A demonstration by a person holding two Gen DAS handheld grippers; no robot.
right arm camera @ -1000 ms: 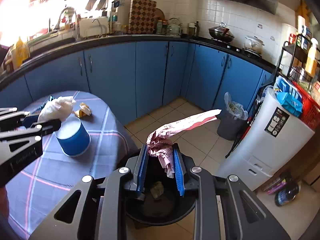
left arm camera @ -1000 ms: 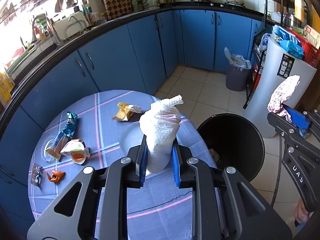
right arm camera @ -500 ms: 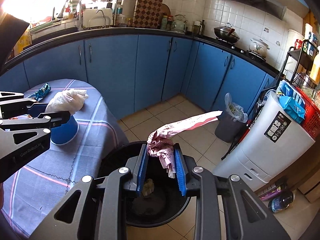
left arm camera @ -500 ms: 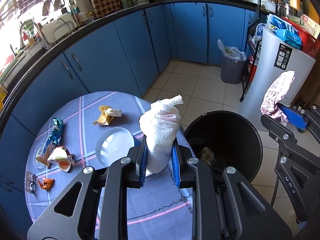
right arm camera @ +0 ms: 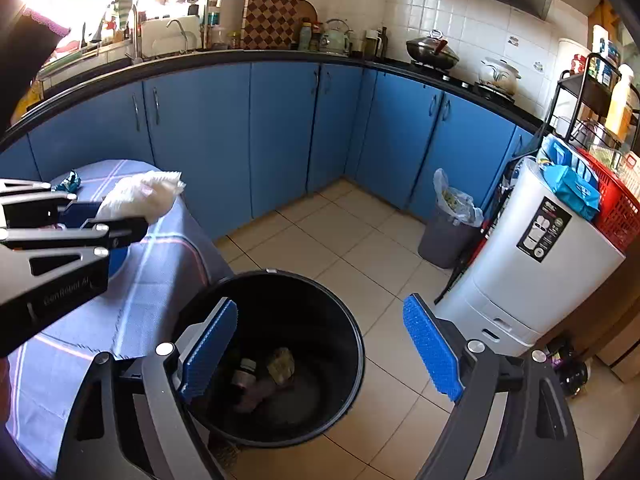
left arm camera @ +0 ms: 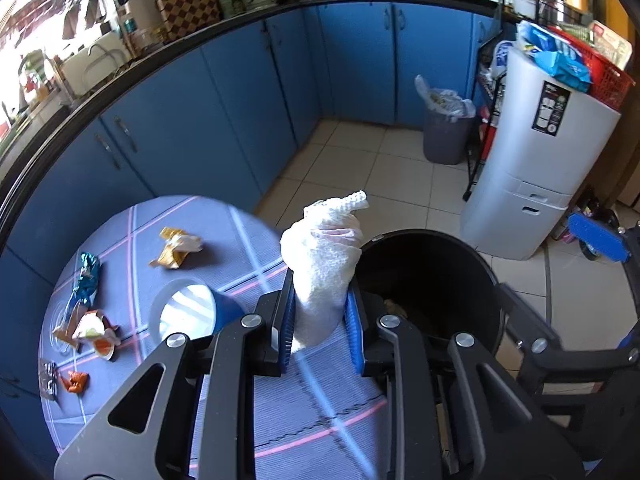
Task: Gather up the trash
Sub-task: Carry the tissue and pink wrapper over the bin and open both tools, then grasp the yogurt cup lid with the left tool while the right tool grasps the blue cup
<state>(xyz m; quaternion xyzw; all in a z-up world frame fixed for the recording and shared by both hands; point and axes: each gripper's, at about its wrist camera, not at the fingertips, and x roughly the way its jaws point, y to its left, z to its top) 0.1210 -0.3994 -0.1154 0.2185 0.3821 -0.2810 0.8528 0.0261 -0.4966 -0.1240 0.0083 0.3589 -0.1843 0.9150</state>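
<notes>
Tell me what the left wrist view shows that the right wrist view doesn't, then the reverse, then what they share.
Left wrist only: the scattered wrappers and the open blue cup on the table. Right wrist only: the trash at the bottom of the black bin, including a bottle, and the right tongs standing open above it. Both: the left tongs shut on the white paper towel, the table, the bin and the blue cabinets.

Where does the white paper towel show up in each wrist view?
Left wrist view: the white paper towel stands at centre, clamped in the left gripper, beside the black bin.
Right wrist view: it sits at the left edge, sticking out of the left gripper above the table.
Shared landmark: the black bin, at lower centre here.
</notes>
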